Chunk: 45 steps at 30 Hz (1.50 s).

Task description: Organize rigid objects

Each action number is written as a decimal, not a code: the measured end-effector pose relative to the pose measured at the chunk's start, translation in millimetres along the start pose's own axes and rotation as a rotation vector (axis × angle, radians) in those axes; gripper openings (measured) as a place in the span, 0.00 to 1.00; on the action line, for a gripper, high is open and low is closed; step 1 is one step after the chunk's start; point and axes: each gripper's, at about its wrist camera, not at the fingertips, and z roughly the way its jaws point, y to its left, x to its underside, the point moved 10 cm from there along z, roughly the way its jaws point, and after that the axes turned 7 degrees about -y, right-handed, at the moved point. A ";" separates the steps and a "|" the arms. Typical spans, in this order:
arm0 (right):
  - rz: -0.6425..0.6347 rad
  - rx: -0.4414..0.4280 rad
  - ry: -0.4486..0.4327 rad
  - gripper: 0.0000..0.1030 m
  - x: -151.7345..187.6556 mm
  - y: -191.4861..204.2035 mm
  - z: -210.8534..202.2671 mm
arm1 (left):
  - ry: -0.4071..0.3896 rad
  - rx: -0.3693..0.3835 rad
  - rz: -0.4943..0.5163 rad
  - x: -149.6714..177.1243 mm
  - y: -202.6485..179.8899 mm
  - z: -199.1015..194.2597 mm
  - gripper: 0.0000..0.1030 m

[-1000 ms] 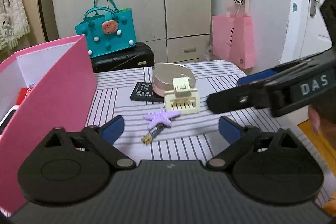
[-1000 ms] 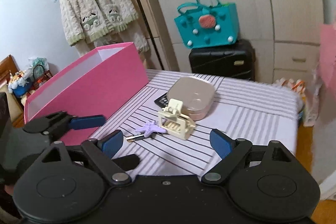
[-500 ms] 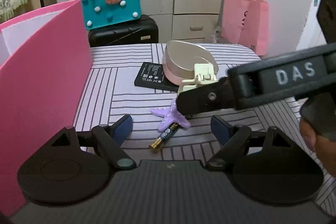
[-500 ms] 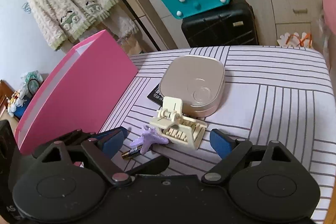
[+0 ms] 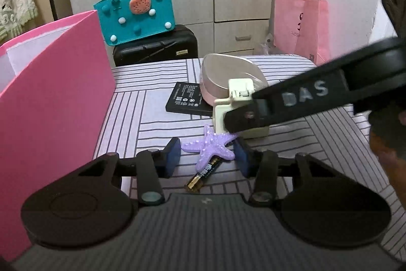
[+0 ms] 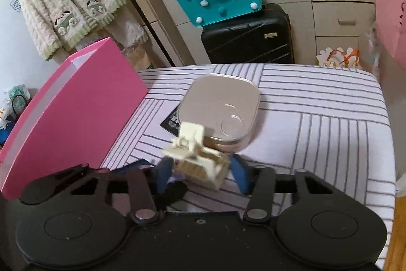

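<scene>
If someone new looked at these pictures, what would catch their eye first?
Probably the tall pink box along the left of the striped table. Next, the two grippers up front: the left gripper brackets a purple starfish, and the right gripper brackets a cream hair clip.

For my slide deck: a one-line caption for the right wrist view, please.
Right hand-held gripper closing around a cream hair clip on the striped table, beside a pink box.
</scene>
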 end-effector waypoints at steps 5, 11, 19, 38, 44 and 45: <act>0.030 -0.056 0.019 0.14 7.4 -4.7 -8.9 | -0.005 0.014 -0.009 2.3 1.0 -4.0 0.42; 0.024 -0.076 0.007 0.08 12.8 -4.0 -17.8 | 0.010 0.052 -0.015 6.2 -2.0 -11.6 0.42; -0.028 -0.053 0.008 0.07 21.1 -5.9 -33.5 | 0.007 0.064 -0.021 8.3 -5.0 -14.5 0.42; -0.270 -0.008 -0.081 0.65 7.4 -9.2 -30.1 | 0.017 0.049 0.009 6.7 -8.5 -17.0 0.42; -0.172 -0.008 -0.103 0.20 -0.2 -20.2 -28.3 | 0.062 0.037 -0.001 7.1 -6.5 -15.5 0.42; -0.163 0.001 -0.105 0.20 -0.3 -21.6 -30.4 | 0.065 0.036 0.001 7.2 -6.6 -15.5 0.42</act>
